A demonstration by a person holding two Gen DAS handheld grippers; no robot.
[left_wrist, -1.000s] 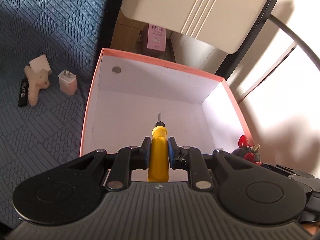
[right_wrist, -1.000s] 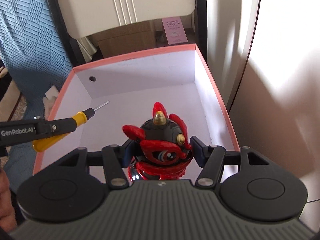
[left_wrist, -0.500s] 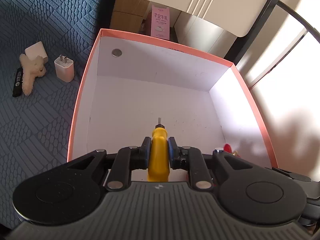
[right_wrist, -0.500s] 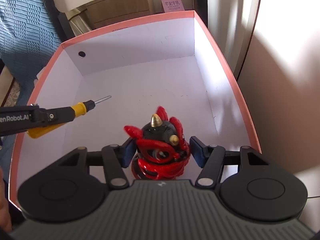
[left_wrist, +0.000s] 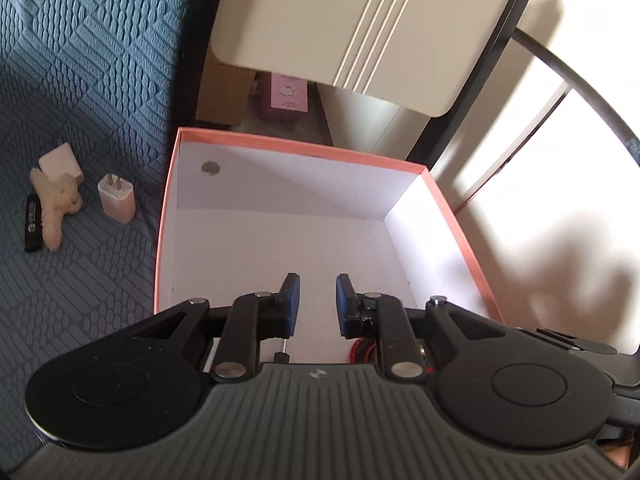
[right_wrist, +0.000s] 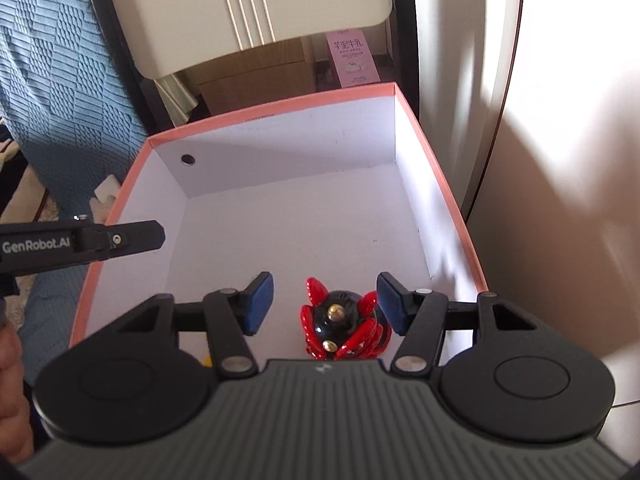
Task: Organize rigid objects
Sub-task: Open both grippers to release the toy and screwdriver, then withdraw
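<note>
Left gripper (left_wrist: 316, 304): narrow gap, holds nothing.
Right gripper (right_wrist: 325, 302): wide, straddles figurine (right_wrist: 344, 330) untouched.
Box (left_wrist: 300, 148): figurine at near edge.
Withdrawal: lift straight, clear of rim.

The box (right_wrist: 440, 208) looks like matt paperboard — smooth white inside, salmon along the rim. The figurine (right_wrist: 344, 328) on its floor is glossy, hard-looking, red and black with shiny gold studs. The right gripper (right_wrist: 324, 300) and left gripper (left_wrist: 316, 304) are matt black plastic with bright metal rivets; their pads (left_wrist: 290, 300) are a dull blue, rubbery in look, and the housings below are ribbed grey. The blue cloth (left_wrist: 80, 80) is quilted and rough-textured. On it lie a fuzzy cream plush (left_wrist: 54, 204) and two smooth plastic chargers (left_wrist: 117, 198) — one white, one pinkish.
</note>
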